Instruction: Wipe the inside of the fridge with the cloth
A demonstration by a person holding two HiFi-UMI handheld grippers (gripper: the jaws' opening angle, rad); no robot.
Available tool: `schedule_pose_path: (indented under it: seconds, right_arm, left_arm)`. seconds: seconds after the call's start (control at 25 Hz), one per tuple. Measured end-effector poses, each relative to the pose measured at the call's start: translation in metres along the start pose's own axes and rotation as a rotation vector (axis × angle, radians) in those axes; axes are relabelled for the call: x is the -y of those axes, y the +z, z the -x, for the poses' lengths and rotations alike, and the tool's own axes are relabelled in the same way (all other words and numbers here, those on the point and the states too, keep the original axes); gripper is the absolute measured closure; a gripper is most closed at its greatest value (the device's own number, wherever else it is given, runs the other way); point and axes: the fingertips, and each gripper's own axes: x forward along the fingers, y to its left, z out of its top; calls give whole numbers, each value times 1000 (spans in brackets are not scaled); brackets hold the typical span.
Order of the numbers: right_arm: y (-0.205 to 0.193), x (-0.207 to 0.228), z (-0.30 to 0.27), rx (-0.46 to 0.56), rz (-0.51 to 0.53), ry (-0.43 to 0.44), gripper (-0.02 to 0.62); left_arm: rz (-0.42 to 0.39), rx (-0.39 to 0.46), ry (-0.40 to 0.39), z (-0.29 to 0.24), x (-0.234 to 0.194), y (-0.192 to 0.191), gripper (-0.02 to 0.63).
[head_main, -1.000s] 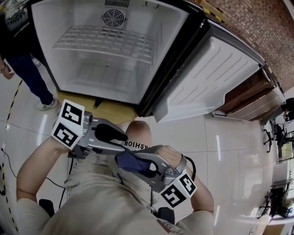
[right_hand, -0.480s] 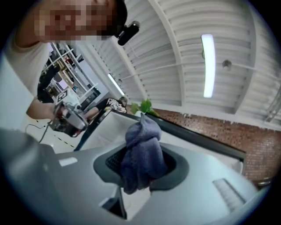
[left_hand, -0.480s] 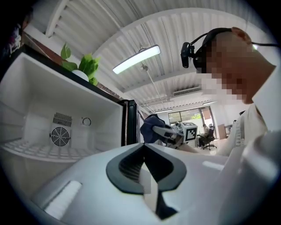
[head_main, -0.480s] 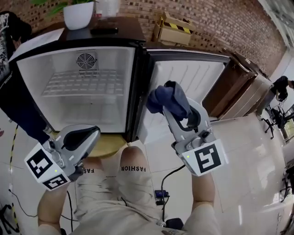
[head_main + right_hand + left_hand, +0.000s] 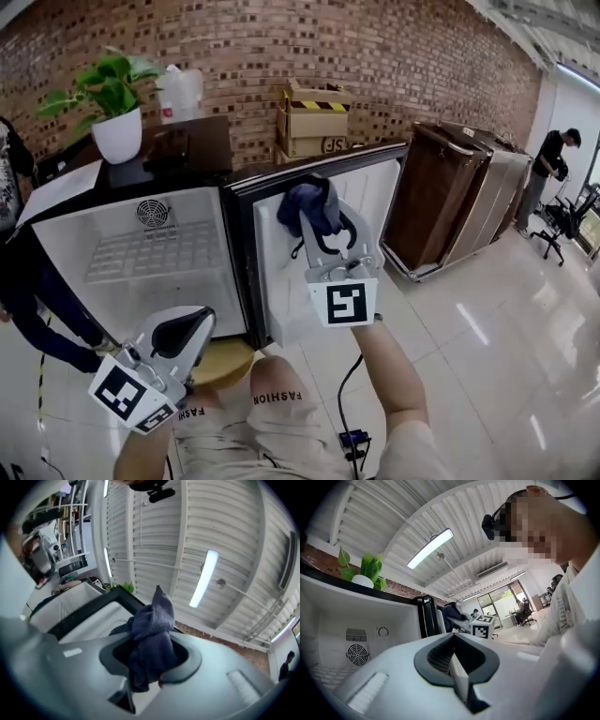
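The right gripper [image 5: 323, 225] is held up in front of the inner face of the open fridge door [image 5: 278, 305]. Its fingers are clamped on the bunched dark blue cloth [image 5: 310, 203], which sticks out past their tips; whether it touches the door cannot be told. The left gripper [image 5: 184, 334] hangs lower, near the bottom front edge of the fridge [image 5: 66, 253], with its fingers pressed together and nothing between them. Inside the fridge are a wire shelf [image 5: 155, 253] and a round fan grille [image 5: 153, 213].
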Motion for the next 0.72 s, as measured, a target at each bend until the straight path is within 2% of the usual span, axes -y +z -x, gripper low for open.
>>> schedule_pose_path:
  seconds: [0.08,0.2,0.28,0.4,0.48,0.52,0.6,0.72]
  right_arm:
    - [-27,23,2,-21,0,-58,472]
    - [-74,57,-7,-139,3,-128,476]
    - [-117,87,-18,-232,-82,-167,476]
    - [-191,122,-31,-423,-203,-195,476]
    - [-213,124,-22,-484,-255,-203,474]
    - [-201,119,-13,-444,-288,-194,474]
    - [-138,92,5,-243,-332,-108,474]
    - [-5,26,24,147,-278,133,474]
  left_arm:
    - [-4,-5,-26,0,6,1,601]
    - [-26,-12,-69,0,16,3,601]
    - [-36,-15,-74,0,19,1,601]
    - [-34,-13,-75,2,17,2,601]
    - [-40,-22,-65,8,15,2,601]
    - [-47,-30,-56,12,14,0,601]
    - [-55,-42,-35,19,9,-4,601]
    - [-28,-32,-13,21,-1,-6,601]
